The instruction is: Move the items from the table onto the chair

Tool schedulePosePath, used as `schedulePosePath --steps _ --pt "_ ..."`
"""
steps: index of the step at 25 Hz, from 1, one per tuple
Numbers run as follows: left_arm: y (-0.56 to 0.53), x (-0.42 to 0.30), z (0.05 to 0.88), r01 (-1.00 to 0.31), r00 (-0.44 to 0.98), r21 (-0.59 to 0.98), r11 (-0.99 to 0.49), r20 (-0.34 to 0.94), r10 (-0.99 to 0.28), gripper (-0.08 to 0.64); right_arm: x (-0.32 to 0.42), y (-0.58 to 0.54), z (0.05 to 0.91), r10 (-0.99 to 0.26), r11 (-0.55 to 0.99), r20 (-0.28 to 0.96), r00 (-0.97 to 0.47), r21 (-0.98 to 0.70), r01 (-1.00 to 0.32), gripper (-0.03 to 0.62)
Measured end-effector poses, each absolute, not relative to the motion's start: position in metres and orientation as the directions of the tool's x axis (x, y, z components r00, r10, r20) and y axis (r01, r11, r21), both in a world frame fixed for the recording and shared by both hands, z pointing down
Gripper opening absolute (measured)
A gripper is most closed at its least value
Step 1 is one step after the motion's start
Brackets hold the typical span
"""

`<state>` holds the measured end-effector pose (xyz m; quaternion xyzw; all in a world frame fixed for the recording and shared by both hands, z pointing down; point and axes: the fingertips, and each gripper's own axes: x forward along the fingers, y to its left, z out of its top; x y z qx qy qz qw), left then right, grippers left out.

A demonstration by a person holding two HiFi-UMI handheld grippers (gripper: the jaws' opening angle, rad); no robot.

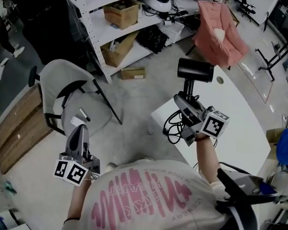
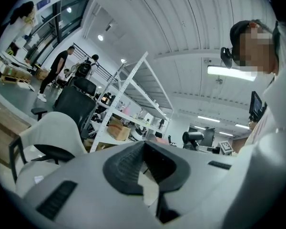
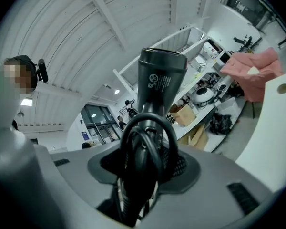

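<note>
A black hair dryer (image 1: pixel 196 70) stands upright in my right gripper (image 1: pixel 185 102), whose jaws are shut on its handle. Its black cord (image 1: pixel 173 128) hangs in loops below the gripper, over the near corner of the white table (image 1: pixel 240 123). In the right gripper view the hair dryer (image 3: pixel 159 80) rises straight from my right gripper (image 3: pixel 145 161), with the cord looped round the handle. My left gripper (image 1: pixel 79 131) is shut and holds nothing, just in front of the grey chair (image 1: pixel 62 87). In the left gripper view the chair (image 2: pixel 52 132) shows at the left beyond my left gripper (image 2: pixel 143 149).
A small white item (image 1: pixel 79 120) lies on the chair seat. A white shelf rack (image 1: pixel 115 28) with cardboard boxes stands behind the chair. A pink garment (image 1: pixel 221 32) hangs at the table's far end. A wooden panel (image 1: pixel 14 128) runs along the left.
</note>
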<state>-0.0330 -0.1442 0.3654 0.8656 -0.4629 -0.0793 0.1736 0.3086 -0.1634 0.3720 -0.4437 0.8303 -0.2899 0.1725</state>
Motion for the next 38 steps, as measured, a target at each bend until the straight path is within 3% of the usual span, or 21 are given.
schedulePosePath --steps 9,29,38 --pt "-0.137 -0.106 0.366 -0.811 0.485 0.378 -0.446 0.009 -0.875 0.009 0.214 -0.186 0.376 -0.760 0.515 0.010 -0.650 -0.601 -0.611 0.199" --pt "-0.103 -0.353 0.363 -0.891 0.319 0.351 -0.288 0.031 -0.947 0.009 -0.023 -0.210 0.400 -0.695 0.534 0.037 -0.718 -0.643 -0.550 0.199" --pt "-0.056 -0.421 0.389 -0.908 0.147 0.403 -0.118 0.042 -0.988 0.009 -0.090 -0.226 0.409 -0.630 0.582 0.090 -0.772 -0.603 -0.546 0.199"
